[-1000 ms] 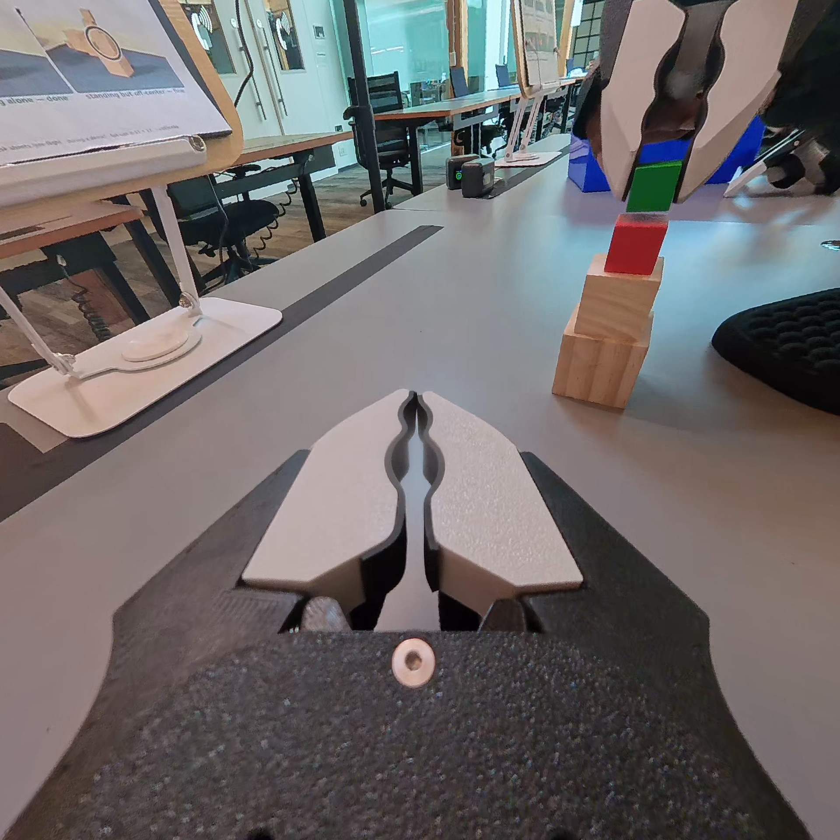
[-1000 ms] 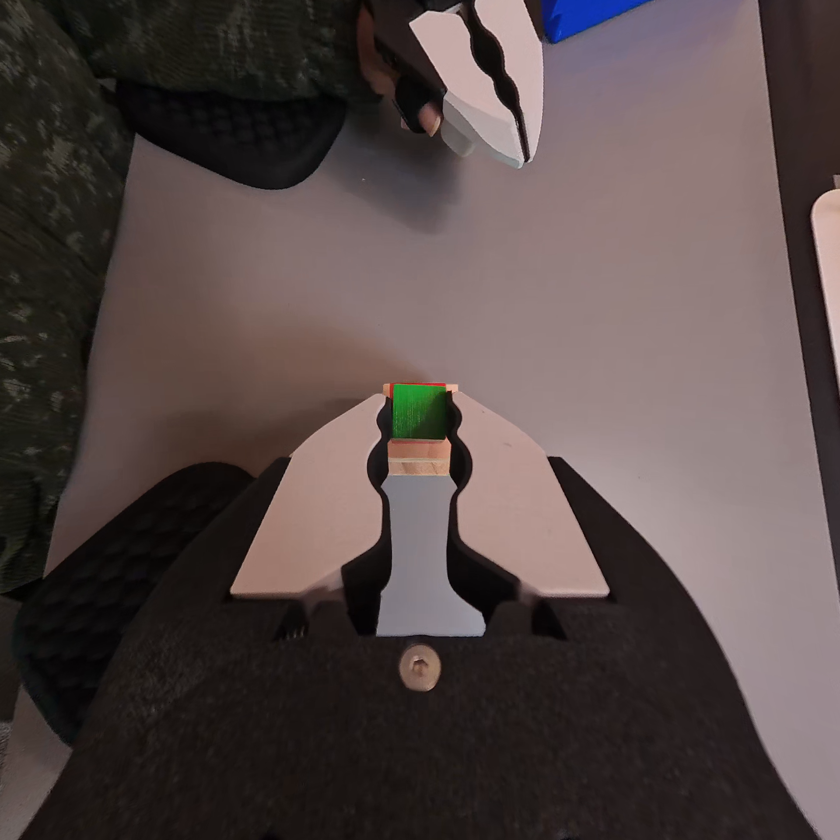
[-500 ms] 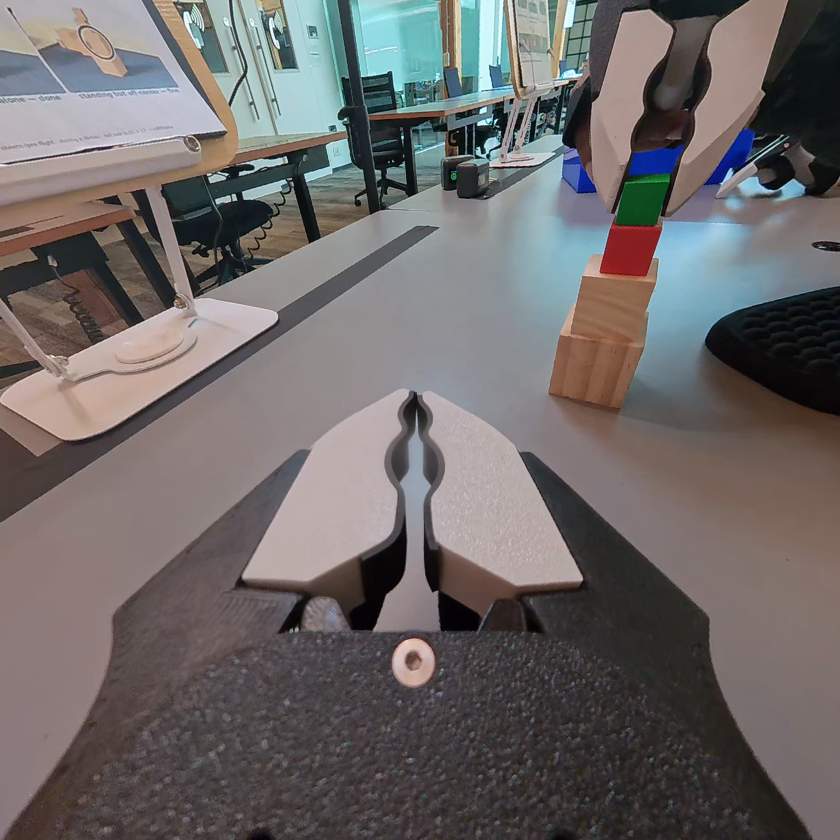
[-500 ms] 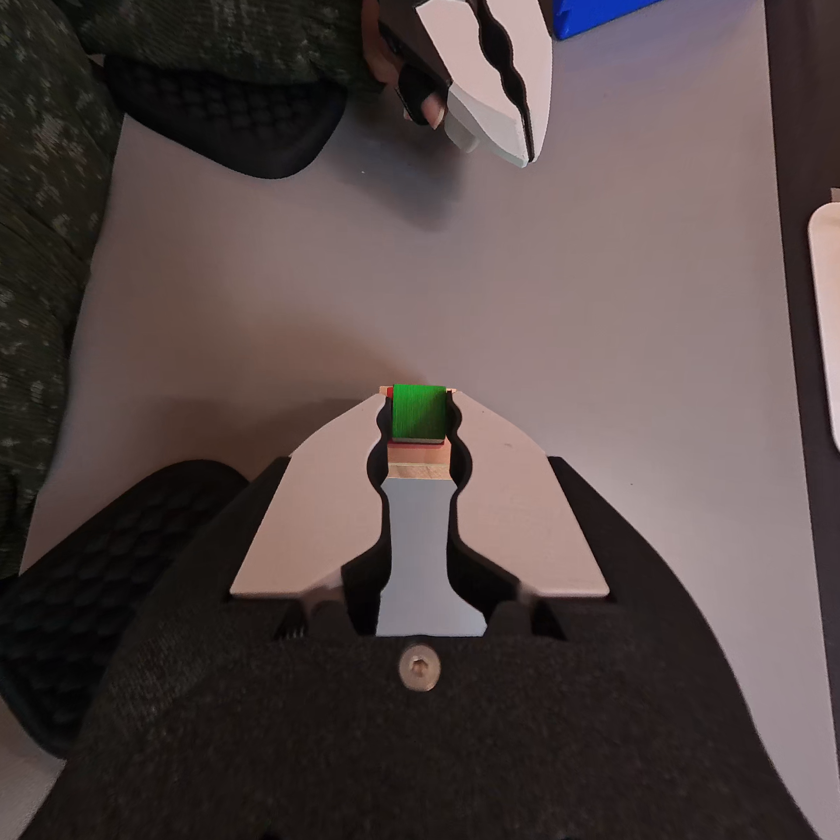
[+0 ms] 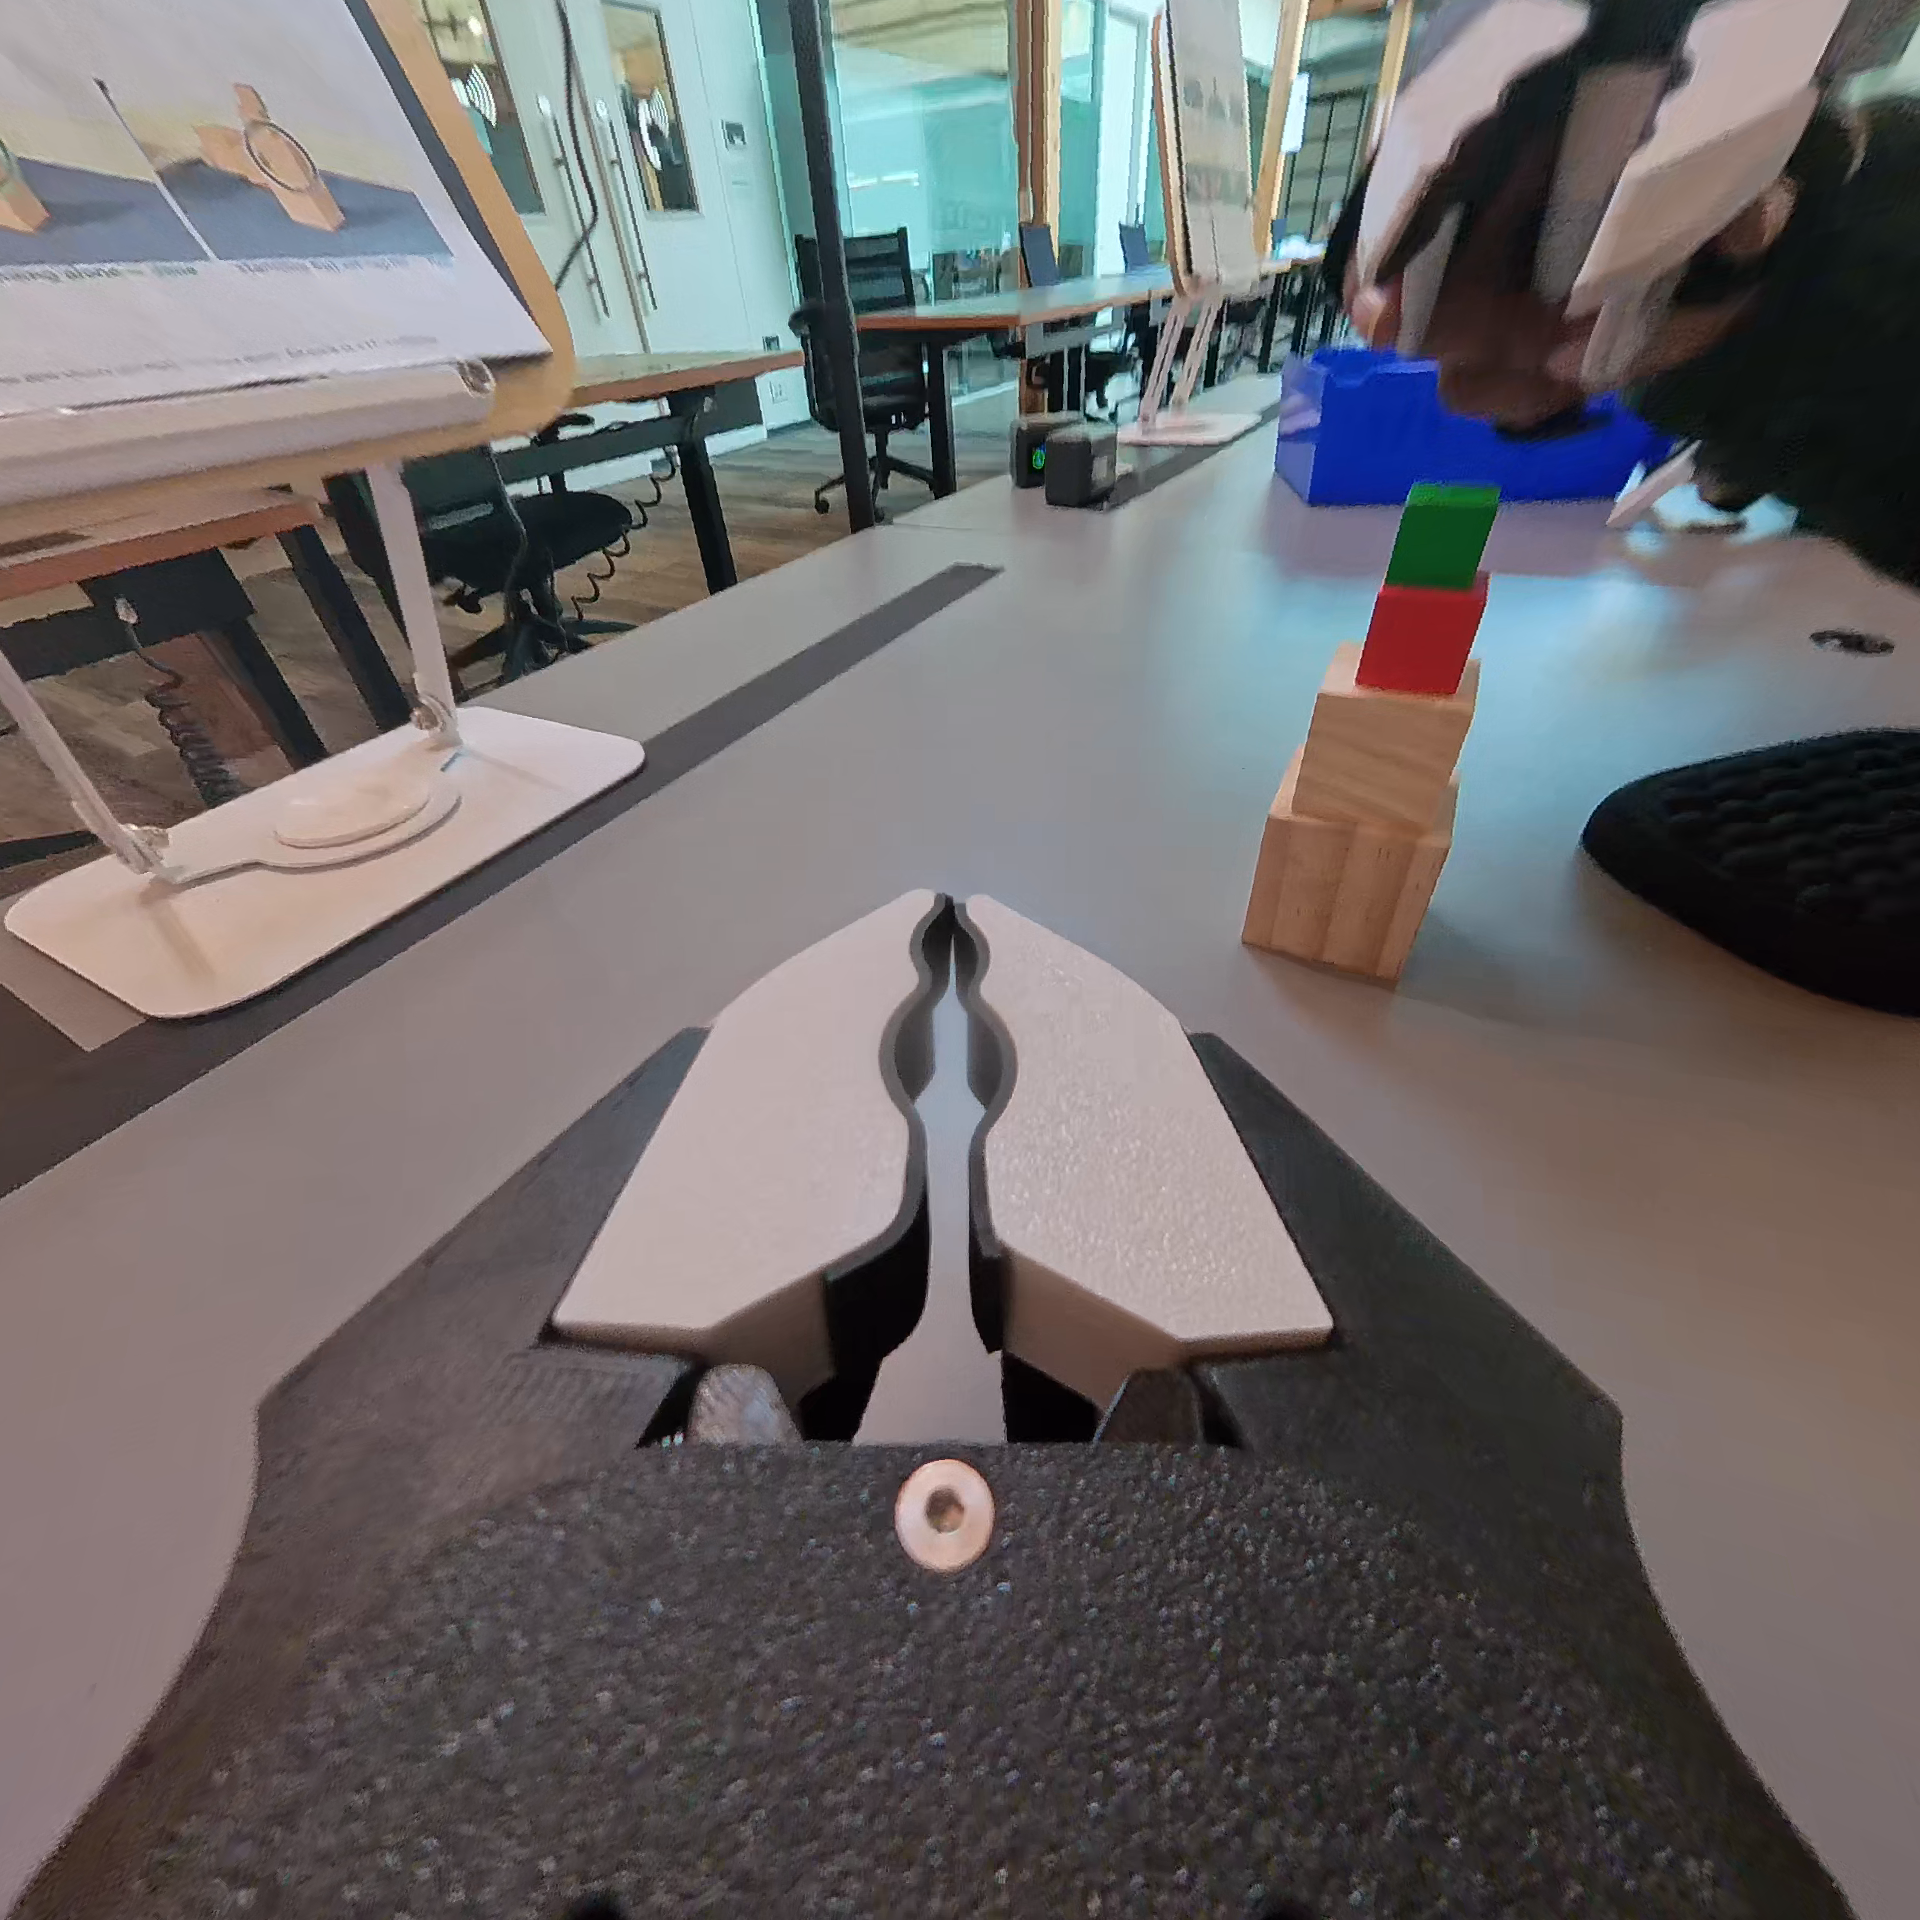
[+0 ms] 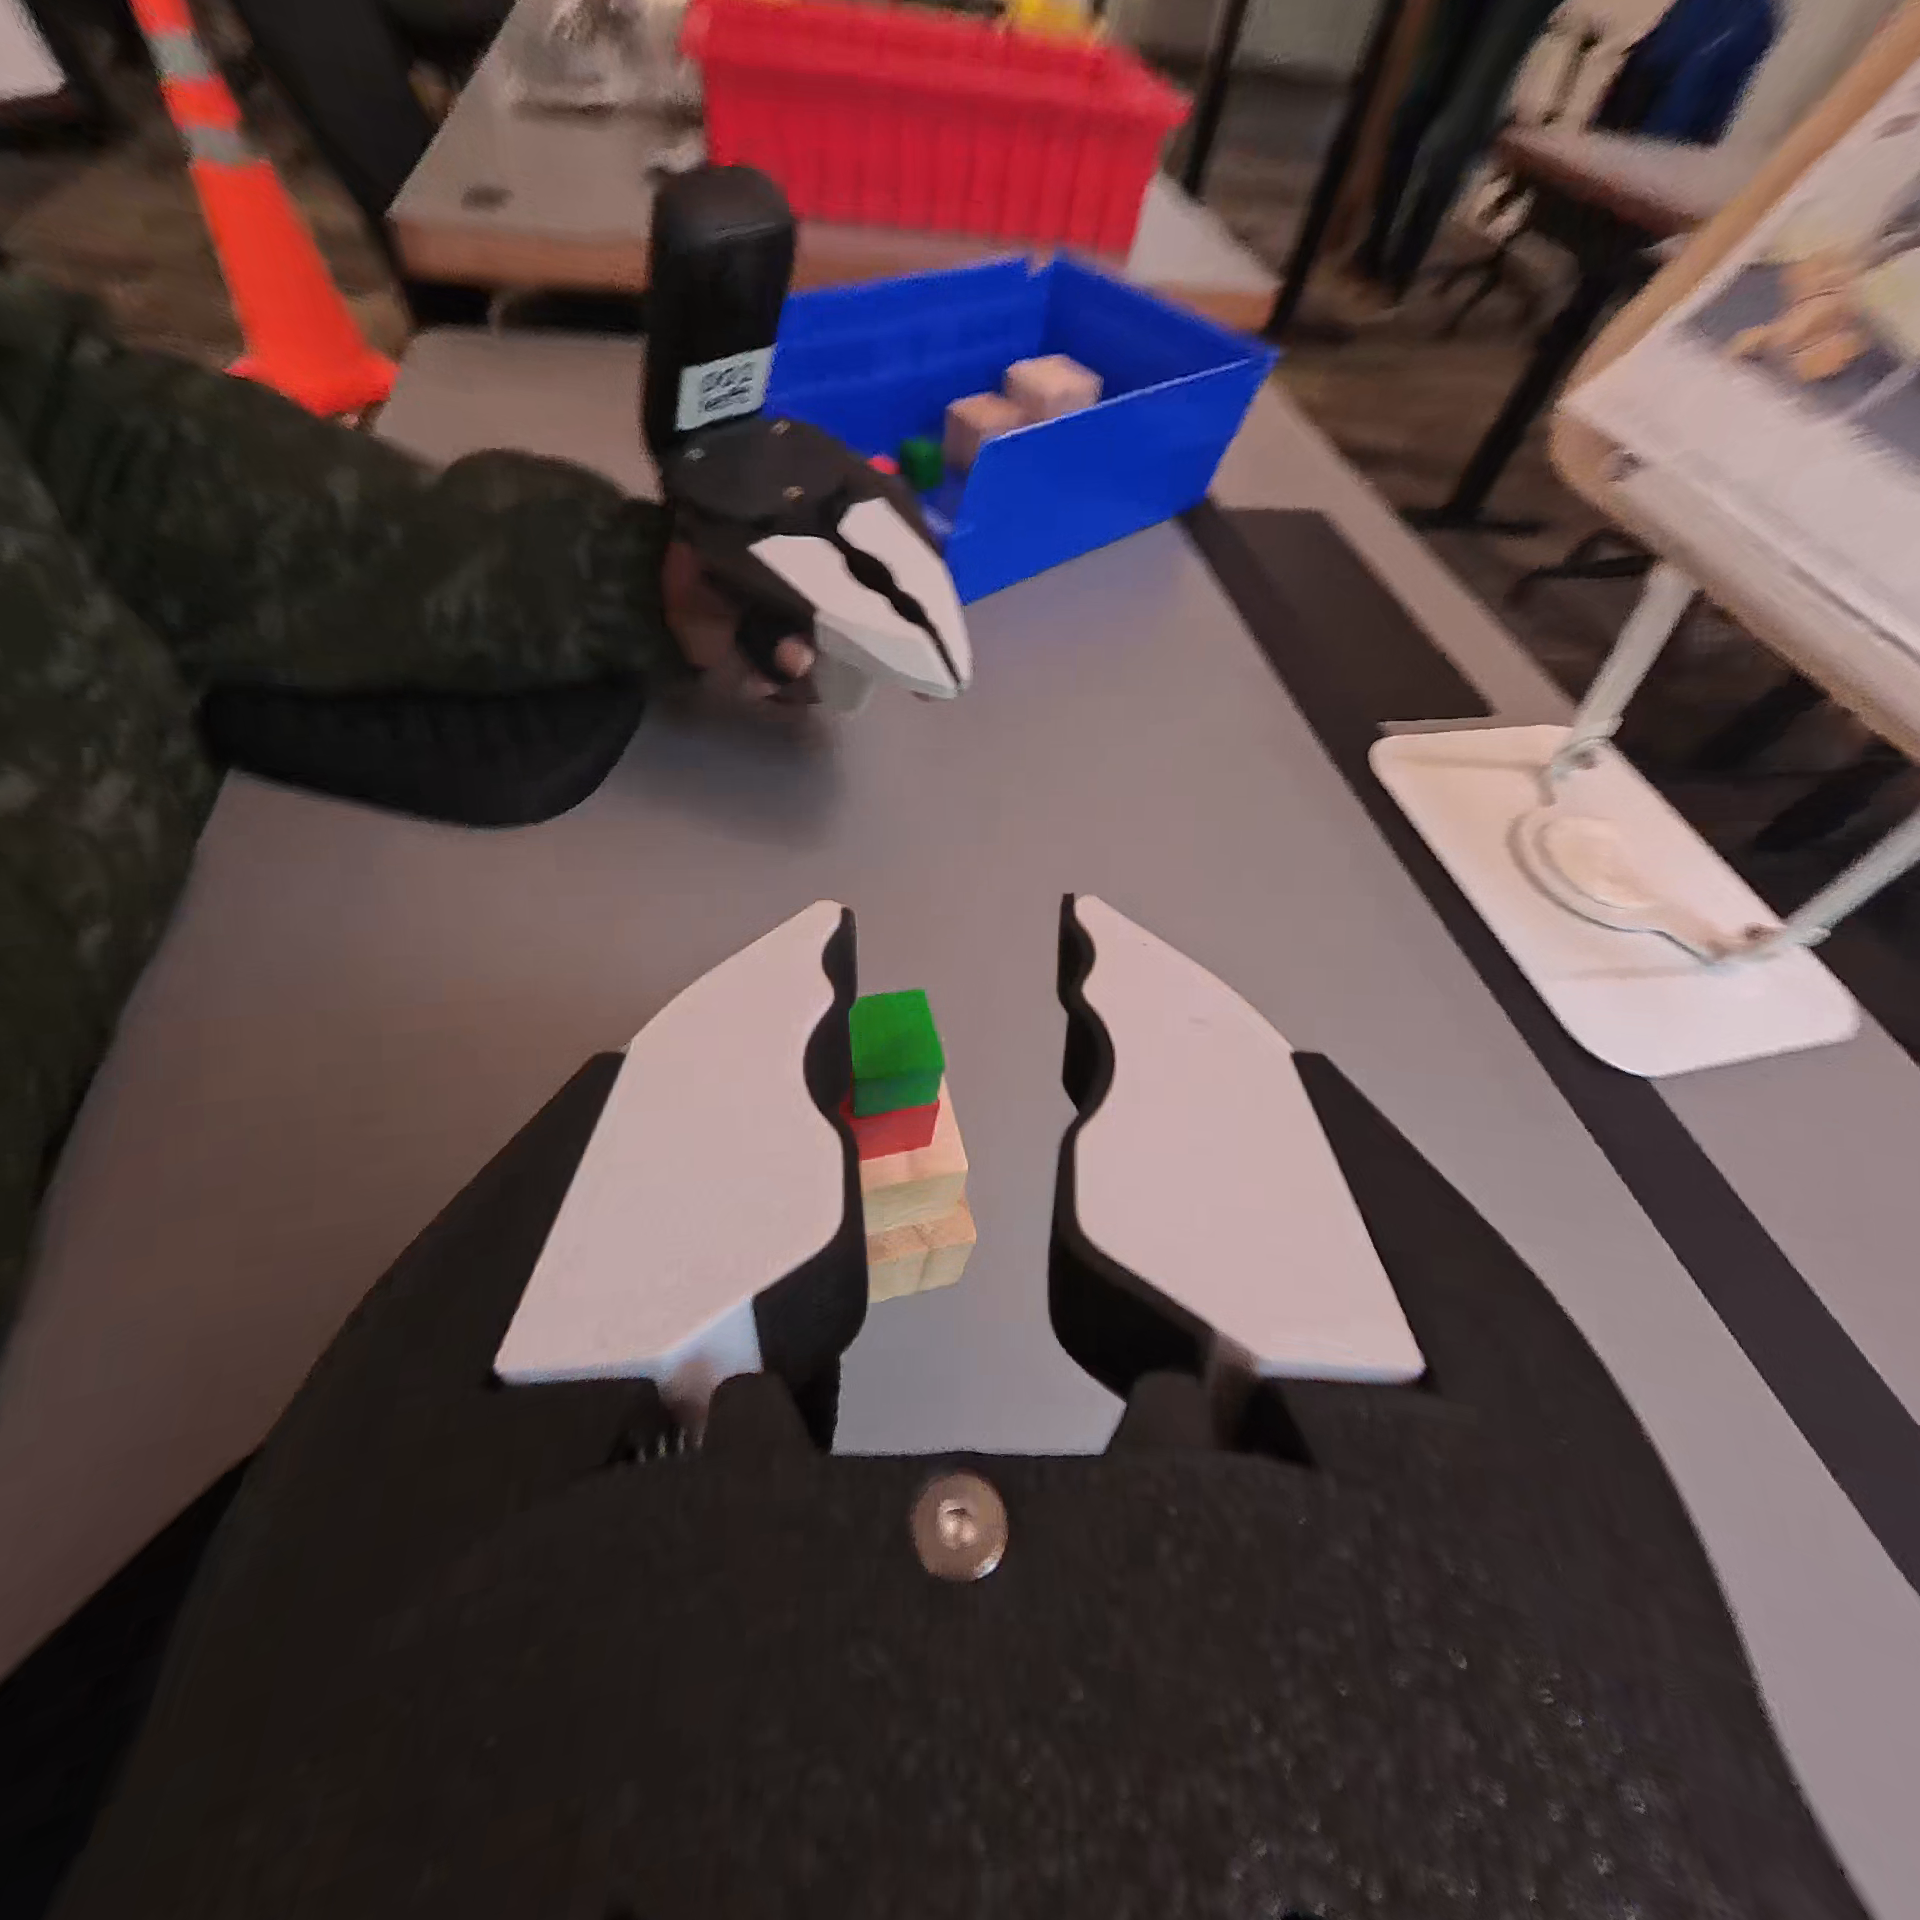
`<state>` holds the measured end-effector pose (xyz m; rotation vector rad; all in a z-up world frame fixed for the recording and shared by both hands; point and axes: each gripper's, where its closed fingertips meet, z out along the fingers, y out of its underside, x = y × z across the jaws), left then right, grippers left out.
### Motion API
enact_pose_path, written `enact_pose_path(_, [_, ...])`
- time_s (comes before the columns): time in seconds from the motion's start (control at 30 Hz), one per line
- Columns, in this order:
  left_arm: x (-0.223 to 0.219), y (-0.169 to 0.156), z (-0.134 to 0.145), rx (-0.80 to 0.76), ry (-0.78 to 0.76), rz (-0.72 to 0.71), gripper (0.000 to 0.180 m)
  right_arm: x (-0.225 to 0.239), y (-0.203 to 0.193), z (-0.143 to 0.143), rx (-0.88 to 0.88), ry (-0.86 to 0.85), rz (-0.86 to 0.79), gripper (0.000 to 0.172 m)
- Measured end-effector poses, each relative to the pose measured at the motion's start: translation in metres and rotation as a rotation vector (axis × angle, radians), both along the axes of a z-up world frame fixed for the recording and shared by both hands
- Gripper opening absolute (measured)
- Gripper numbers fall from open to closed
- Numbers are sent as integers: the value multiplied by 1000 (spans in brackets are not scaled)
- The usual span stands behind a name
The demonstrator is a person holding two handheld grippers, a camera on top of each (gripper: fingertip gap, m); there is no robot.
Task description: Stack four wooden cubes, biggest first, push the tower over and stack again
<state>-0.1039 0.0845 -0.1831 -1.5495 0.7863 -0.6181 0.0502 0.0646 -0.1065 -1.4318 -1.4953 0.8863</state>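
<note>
A stack stands on the grey table point(image 5: 1039, 727): two wooden blocks point(image 5: 1361, 821), a red cube point(image 5: 1421, 636) and a green cube point(image 5: 1442, 535) on top. In the right wrist view the stack shows from above, with the green cube point(image 6: 894, 1039) topmost. My right gripper point(image 6: 958, 914) is open and empty, raised well above the stack; it shows blurred in the left wrist view point(image 5: 1496, 260). My left gripper point(image 5: 951, 914) is shut and empty, low over the table to the left of the stack; it also shows in the right wrist view point(image 6: 951, 675).
A blue bin point(image 6: 1091, 416) with wooden and coloured blocks stands farther along the table. A white stand base point(image 5: 312, 862) with a picture board is at the left. A black padded mat point(image 5: 1787, 862) lies right of the stack. A red crate point(image 6: 925, 135) and an orange cone point(image 6: 270, 260) stand beyond. The gap from one gripper's tips to the other's is roughly 20 centimeters. My left tips are about 15 centimeters from the green cube point(image 6: 894, 1039), my right tips only 5 centimeters.
My right gripper opened, let go of the green cube on top of the red cube, and rose away from the stack. My left gripper stayed shut and still.
</note>
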Motion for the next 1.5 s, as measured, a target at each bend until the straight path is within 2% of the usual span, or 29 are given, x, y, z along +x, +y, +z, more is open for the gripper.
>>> enact_pose_path(0.1, [-4,-2,16,6,-84,-1,0,17,6,-3,10,113,-136,36])
enact_pose_path(0.2, [-7,-1,22,5,-127,4,0,38,16,-5,-4,236,-297,21])
enact_pose_path(0.27, [-7,-2,24,1,-145,2,0,60,36,-5,-4,347,-479,1])
enact_pose_path(0.33, [-3,-5,26,-4,-154,-14,0,90,62,-11,-21,479,-695,0])
enact_pose_path(0.4, [4,-9,22,-13,-136,-40,0,117,83,-30,-74,548,-853,0])
enact_pose_path(0.47, [12,-13,19,-12,-106,-66,0,134,92,-43,-89,542,-925,0])
enact_pose_path(0.57, [24,-18,14,-4,-63,-97,0,147,92,-43,-3,527,-950,0])
enact_pose_path(0.73, [27,-18,8,-2,-31,-92,0,144,86,-38,28,514,-921,0])
enact_pose_path(1.03, [27,-18,10,1,-40,-97,0,112,73,-48,116,328,-791,0])
enact_pose_path(1.17, [25,-16,12,21,-30,-68,0,107,69,-48,85,338,-740,0])
enact_pose_path(1.23, [17,-11,17,43,-43,-10,0,96,58,-45,58,366,-633,0])
enact_pose_path(1.37, [3,-7,31,65,-108,54,0,69,2,-29,-42,444,-218,0])
enact_pose_path(1.43, [-1,-6,32,59,-120,63,0,64,-17,-31,-90,414,-91,0])
enact_pose_path(1.5, [-1,-5,32,62,-119,68,0,58,-27,-45,-114,329,-27,0])
